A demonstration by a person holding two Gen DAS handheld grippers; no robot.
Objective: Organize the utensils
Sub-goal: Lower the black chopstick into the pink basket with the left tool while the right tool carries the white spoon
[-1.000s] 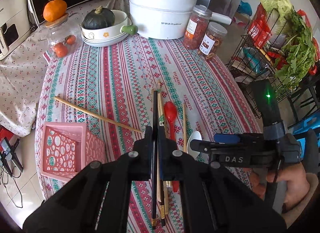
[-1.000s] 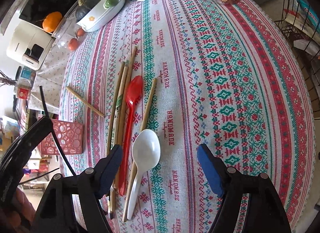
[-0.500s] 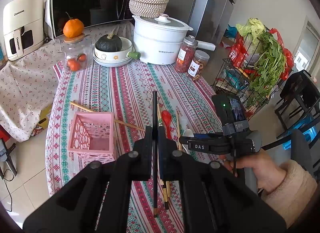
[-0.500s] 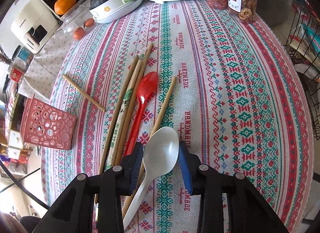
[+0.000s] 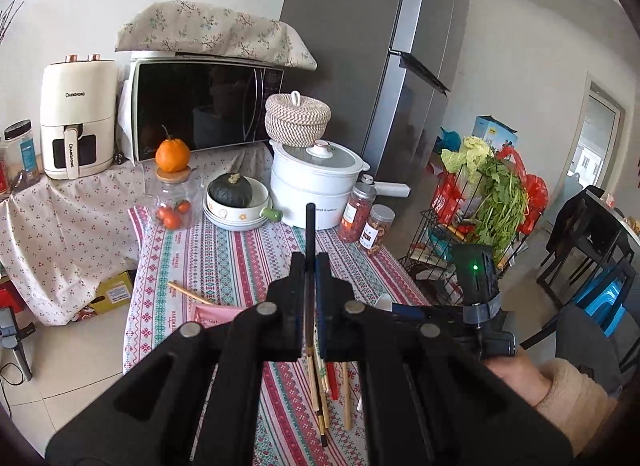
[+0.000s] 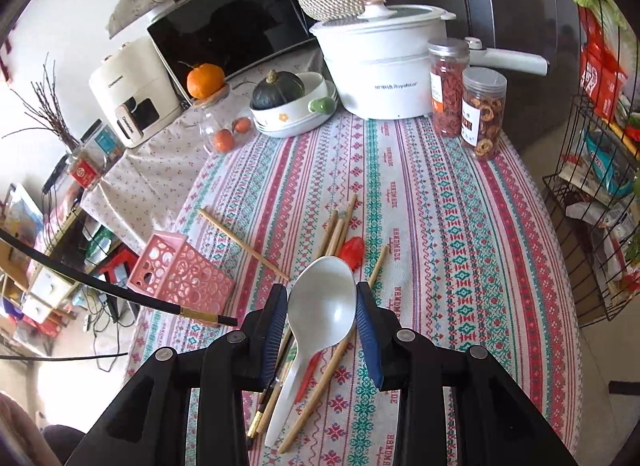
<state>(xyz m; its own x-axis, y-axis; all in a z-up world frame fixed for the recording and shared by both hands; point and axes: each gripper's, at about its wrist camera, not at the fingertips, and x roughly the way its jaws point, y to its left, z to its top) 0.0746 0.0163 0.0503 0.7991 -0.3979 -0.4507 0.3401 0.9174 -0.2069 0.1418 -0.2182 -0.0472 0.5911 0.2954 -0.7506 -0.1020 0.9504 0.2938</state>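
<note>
Pink basket (image 6: 182, 278) is sitting near the tabletop's (image 6: 460, 225) left edge, its contents hidden. Left gripper (image 5: 309, 266), jaws clamped together on a black chopstick (image 5: 310, 225), is holding it raised above the cloth. Right gripper (image 6: 322, 308), jaws closed against the bowl of a white spoon (image 6: 320, 306), is gripping it over the wooden chopsticks (image 6: 336, 234) and red spoon (image 6: 352, 250). Bare cloth is lying to the right.

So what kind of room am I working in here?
Most likely a home kitchen or dining corner: a microwave and a tall grey fridge stand behind the cloth-covered table, with a white electric pot on it.
</note>
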